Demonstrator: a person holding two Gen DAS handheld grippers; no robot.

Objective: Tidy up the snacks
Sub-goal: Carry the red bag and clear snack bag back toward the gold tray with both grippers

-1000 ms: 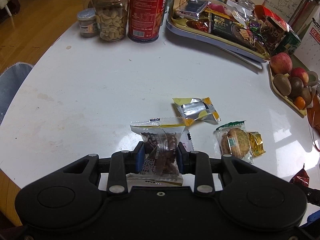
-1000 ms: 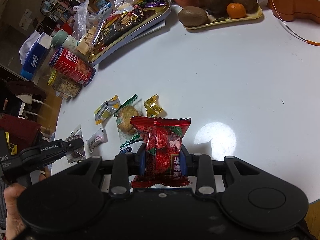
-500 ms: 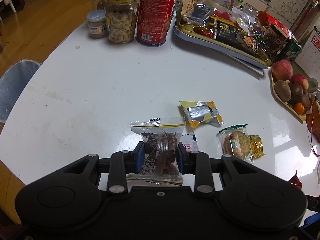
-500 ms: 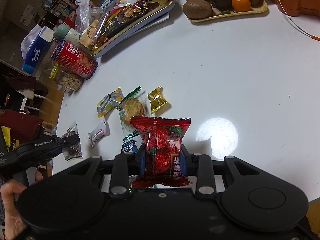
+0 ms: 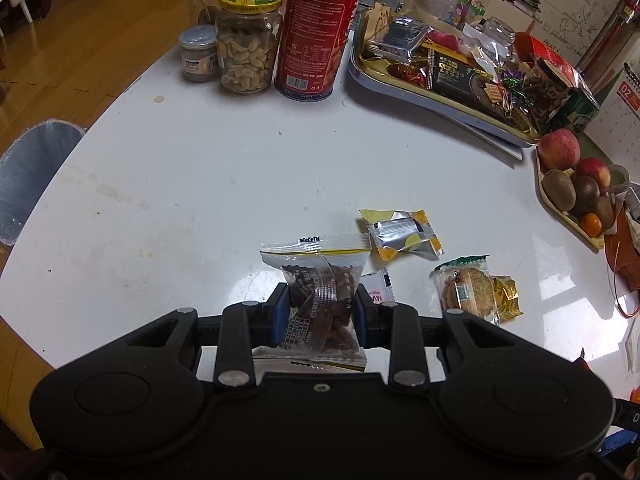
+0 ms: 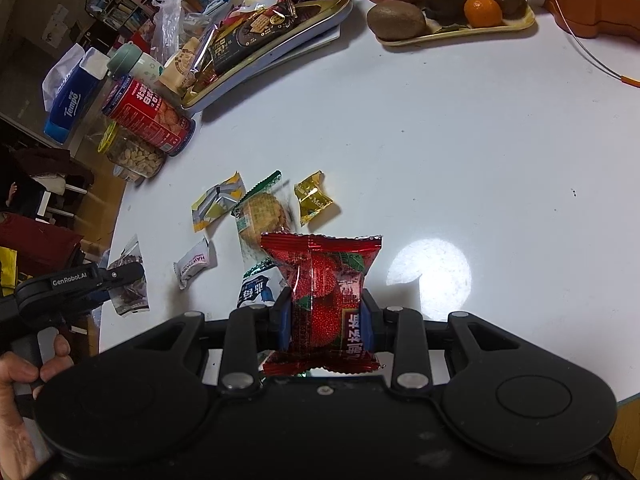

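White round table (image 5: 208,168), wooden floor (image 5: 100,20) perhaps; left tongs (image 5: 318,312) gripping clear packet (image 5: 320,300), right tongs (image 6: 326,316) red packet (image 6: 324,292).

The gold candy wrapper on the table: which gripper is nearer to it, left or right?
Right, probably. The gold candy wrapper lies just ahead of the right gripper; the left gripper sits farther off, beyond the other packets.

I see dim indoor light, both views sharp centrally. Round glare patch on the bench (image 6: 428,268) just right-ahead of my right hand-held gripper (image 6: 326,312). Window-like reflections far right in left view. Heavy fisheye bending, dark corners.
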